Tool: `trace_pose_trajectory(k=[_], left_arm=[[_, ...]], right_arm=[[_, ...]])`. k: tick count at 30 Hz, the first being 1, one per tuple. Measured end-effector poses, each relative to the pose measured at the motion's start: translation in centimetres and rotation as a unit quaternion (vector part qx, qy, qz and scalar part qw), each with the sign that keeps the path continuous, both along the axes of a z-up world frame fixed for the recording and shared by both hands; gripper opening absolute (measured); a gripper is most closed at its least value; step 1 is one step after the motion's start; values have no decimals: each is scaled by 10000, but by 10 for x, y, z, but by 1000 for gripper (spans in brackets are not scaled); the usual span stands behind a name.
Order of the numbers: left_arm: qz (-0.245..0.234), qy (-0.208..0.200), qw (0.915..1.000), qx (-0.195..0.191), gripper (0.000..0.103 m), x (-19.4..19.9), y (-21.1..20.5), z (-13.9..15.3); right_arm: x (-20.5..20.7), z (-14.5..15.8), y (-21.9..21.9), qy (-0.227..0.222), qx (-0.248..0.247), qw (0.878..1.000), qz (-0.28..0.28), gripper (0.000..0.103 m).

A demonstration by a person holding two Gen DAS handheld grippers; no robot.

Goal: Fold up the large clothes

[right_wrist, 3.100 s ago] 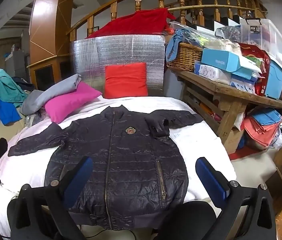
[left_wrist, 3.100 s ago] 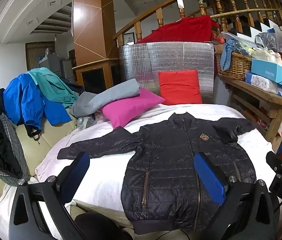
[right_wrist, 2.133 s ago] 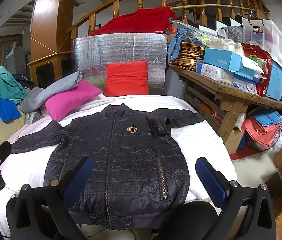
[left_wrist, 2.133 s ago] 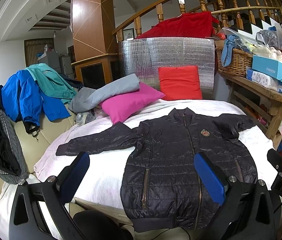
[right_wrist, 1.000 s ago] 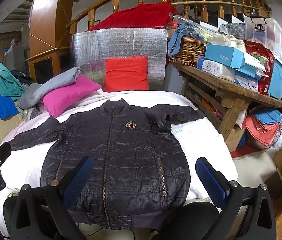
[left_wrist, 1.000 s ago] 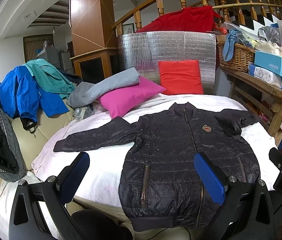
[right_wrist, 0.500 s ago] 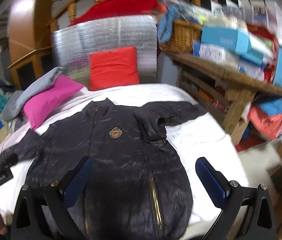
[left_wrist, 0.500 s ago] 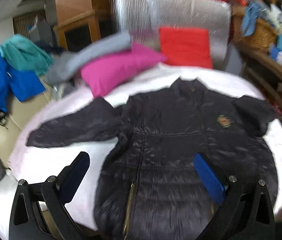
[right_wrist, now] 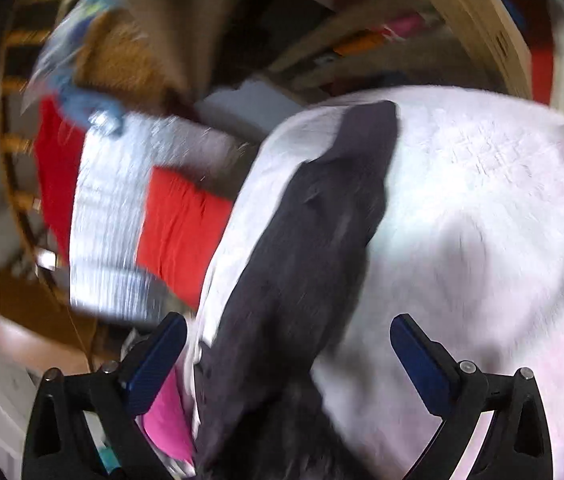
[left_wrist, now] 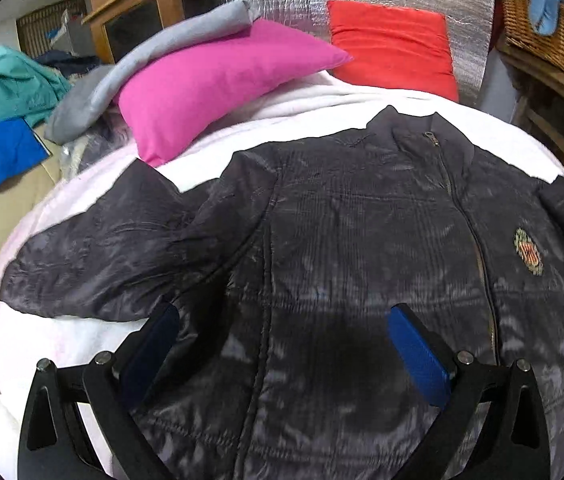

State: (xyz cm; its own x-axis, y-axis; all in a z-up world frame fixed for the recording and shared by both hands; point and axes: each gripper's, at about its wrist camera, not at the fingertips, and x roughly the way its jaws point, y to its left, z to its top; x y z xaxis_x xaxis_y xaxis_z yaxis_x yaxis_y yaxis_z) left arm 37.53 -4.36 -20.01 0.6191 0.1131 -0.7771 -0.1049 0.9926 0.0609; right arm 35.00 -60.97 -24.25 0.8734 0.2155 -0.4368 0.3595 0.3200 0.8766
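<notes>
Dark jacket (left_wrist: 362,240) filling frame centre beneath wide-spread left gripper (left_wrist: 282,340), one sleeve (right_wrist: 314,240) running up between wide-spread right gripper (right_wrist: 288,354) fingers, nothing held

Dark quilted puffer jacket (left_wrist: 342,240) lies face up, zipped to the collar, flat on the white blanket, a round crest badge (left_wrist: 528,251) on its chest. One sleeve (left_wrist: 93,264) stretches sideways; the other sleeve (right_wrist: 322,240) reaches outward, blurred.
</notes>
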Motion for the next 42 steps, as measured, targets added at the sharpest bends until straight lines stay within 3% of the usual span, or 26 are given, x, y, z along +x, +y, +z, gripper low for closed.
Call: trace_pose_trajectory(k=[5, 7, 8, 9, 10, 12, 16, 21, 24, 27, 29, 30, 31, 35, 39, 42], left_arm=[[37, -188, 9998, 19, 103, 13, 2, 1], [91, -238, 9997, 26, 103, 17, 3, 2], [108, -262, 9996, -1, 103, 19, 5, 2], [126, -290, 9995, -25, 103, 20, 5, 3], [147, -304, 9994, -22, 103, 21, 6, 4], [200, -329, 9993, 10, 103, 21, 8, 6], [394, -417, 9983, 124, 103, 19, 17, 12], [805, -582, 9949, 152, 103, 12, 45, 25], [1018, -653, 9925, 157, 103, 5, 63, 30], [1103, -685, 9914, 167, 103, -2, 75, 32], [1100, -669, 9916, 156, 103, -5, 79, 32], [1086, -663, 9918, 101, 103, -7, 81, 32], [1062, -665, 9921, 41, 103, -9, 82, 32], [916, -657, 9936, -109, 103, -16, 81, 34], [682, -757, 9946, -195, 103, -21, 69, 36], [404, -874, 9945, -420, 103, -25, 54, 39]], right_arm=[[44, -23, -26, 193, 77, 9997, -90, 78], [57, -24, -29, 165, -1, 9998, -76, 48], [64, -25, -31, 176, -49, 9998, -49, 39], [67, -26, -30, 218, -95, 9997, -22, 20], [68, -21, -25, 261, -228, 9994, -36, 13], [64, 0, -14, 147, -621, 9980, -29, 10], [58, 76, 41, -606, -1397, 9872, 478, 10], [51, 128, 141, -1329, -1490, 9684, 1496, 10], [51, 123, 206, -1261, -1483, 9586, 2078, 11], [48, 98, 262, -885, -1495, 9516, 2537, 15], [48, 70, 290, -489, -1202, 9475, 2924, 38], [49, 57, 298, -312, -995, 9452, 3095, 71], [46, 44, 305, -207, -742, 9436, 3221, 85], [25, 16, 305, 156, 249, 9384, 3444, 84], [-8, 30, 290, -286, 772, 9245, 3721, 85], [-29, 51, 254, -261, -81, 9542, 2980, 85]])
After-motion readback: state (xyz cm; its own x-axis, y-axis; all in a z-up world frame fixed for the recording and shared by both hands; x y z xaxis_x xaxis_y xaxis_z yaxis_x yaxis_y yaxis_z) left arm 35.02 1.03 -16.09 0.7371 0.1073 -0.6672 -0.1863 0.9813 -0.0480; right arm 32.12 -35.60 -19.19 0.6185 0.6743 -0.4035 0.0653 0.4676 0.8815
